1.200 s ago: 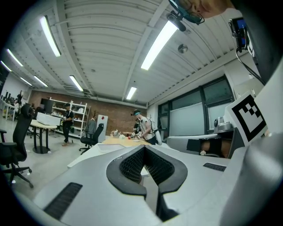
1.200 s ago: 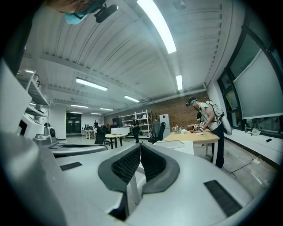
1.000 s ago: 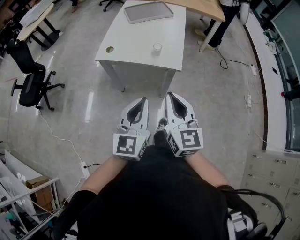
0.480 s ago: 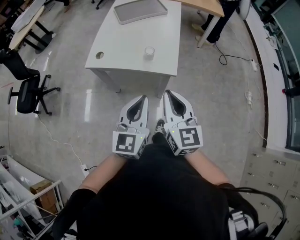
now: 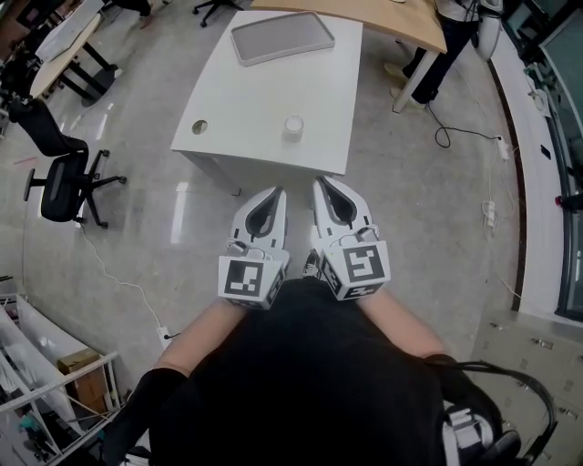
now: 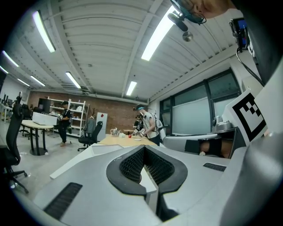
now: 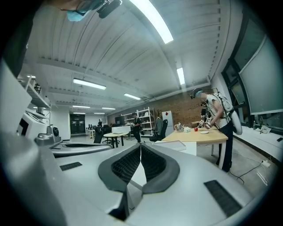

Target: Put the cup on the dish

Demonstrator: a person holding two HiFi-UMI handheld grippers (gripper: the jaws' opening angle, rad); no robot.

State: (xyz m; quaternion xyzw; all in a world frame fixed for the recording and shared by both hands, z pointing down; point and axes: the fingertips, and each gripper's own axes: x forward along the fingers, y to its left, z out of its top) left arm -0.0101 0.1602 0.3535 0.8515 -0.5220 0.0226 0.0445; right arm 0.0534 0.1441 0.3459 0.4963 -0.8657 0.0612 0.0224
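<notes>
So the person is standing a bit back from the white table [image 5: 264,91], holding both grippers close in front of the body, side by side and pointing toward that table. The left gripper [image 5: 277,193] is sitting with its jaws pressed together and nothing between them; its own view is showing the black pads [image 6: 131,165] meeting at the tip. Same deal with the right gripper [image 5: 320,183]: jaws pressed together, pinching nothing at all. The cup [image 5: 292,126] is standing upright on the table, close to the near edge and a little right of the middle, well apart from both grippers. The dish [image 5: 281,37], a flat gray rectangular one, is lying at the far end of the same table, well apart from the cup, with bare tabletop between the two. A small round hole [image 5: 199,126] is showing in the tabletop by the near left corner. A black office chair [image 5: 56,177] is sitting on the floor off to the left, and a wooden table [image 5: 401,14] is running across the far right with another person [image 5: 444,38] standing beside it.
</notes>
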